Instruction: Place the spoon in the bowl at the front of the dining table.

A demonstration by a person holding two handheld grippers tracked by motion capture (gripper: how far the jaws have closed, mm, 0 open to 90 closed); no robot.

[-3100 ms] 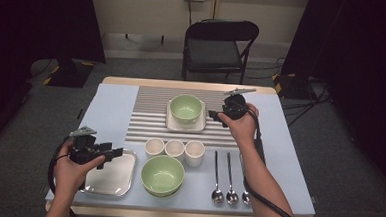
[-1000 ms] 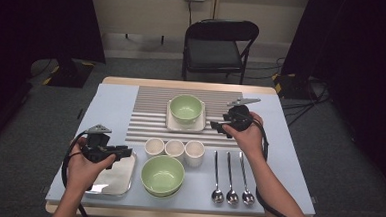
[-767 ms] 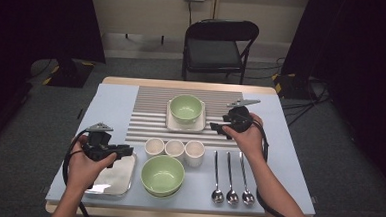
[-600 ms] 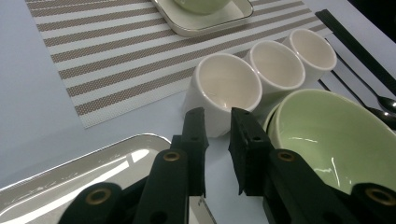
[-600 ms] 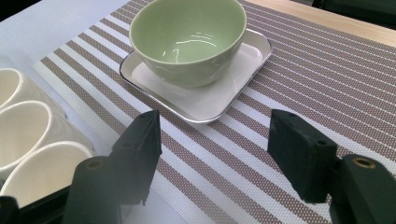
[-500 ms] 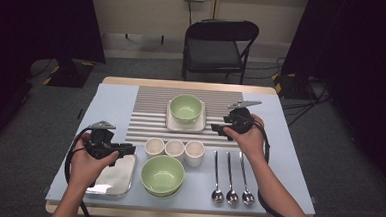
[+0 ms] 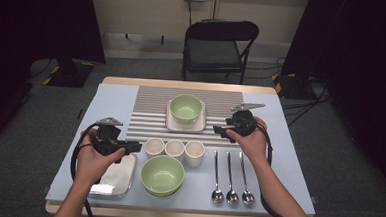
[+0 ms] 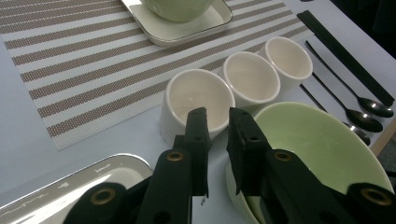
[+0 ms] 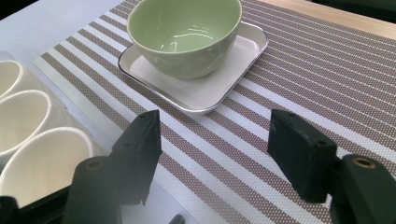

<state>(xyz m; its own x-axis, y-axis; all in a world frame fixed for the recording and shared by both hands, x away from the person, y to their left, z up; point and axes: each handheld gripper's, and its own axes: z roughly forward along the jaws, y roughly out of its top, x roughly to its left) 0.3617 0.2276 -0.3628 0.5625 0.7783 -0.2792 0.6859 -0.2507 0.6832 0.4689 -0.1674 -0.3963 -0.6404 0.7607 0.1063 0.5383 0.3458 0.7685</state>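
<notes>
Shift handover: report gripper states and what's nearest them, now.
Left gripper closing, narrow gap, nothing between, aimed at nearest white cup. Right gripper open, empty, over striped mat facing green bowl on its tray. Nothing in the way.

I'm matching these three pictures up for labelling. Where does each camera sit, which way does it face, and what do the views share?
High view: above the person's side, facing forward and down on the table; both forearms, left gripper and right gripper show.
Left gripper view: rides the left gripper, facing the three white cups; its jaws stand narrowly apart, just been closing, nothing between.
Right gripper view: rides the right gripper, facing the bowl on the square plate; wide jaws.
Shared: cups, striped mat.
</notes>
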